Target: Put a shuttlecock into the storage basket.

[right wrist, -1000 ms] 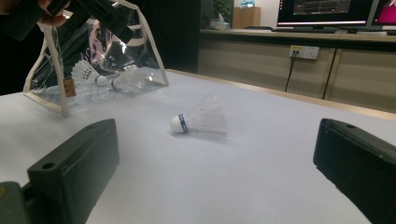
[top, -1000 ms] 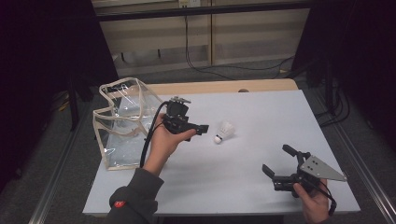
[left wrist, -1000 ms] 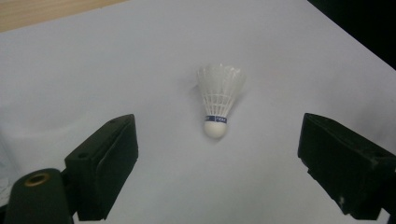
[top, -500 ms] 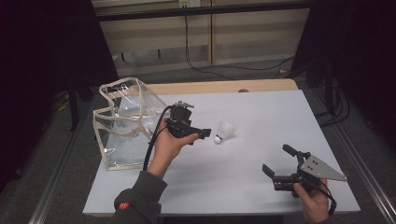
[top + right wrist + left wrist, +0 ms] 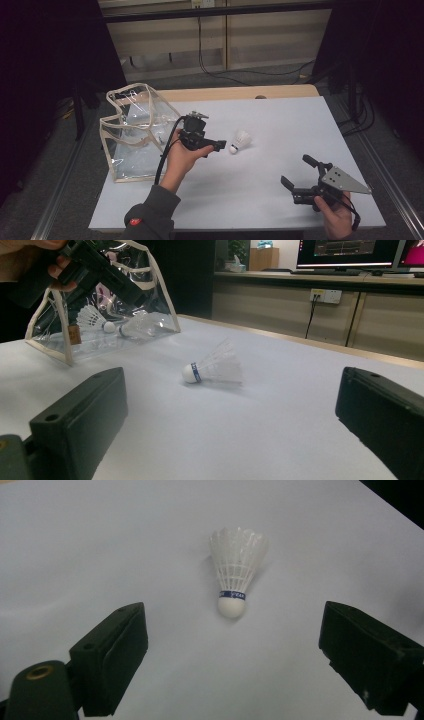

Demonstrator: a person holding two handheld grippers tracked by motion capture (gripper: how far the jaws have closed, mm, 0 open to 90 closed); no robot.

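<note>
The right gripper (image 5: pixel 301 176) rests wide open at the desk's (image 5: pixel 280 150) near edge. Farther in, the left gripper (image 5: pixel 218 145) hovers, spread wide, just beside the shuttlecock (image 5: pixel 240 141) lying on its side: featherlight and easily crushed, probably best pinched at the cork.

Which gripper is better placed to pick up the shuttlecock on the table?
Left. The left gripper hovers right beside the shuttlecock, jaws open, with the cork end between them in its own view. The right gripper sits open near the table's front right corner, farther off.
</note>
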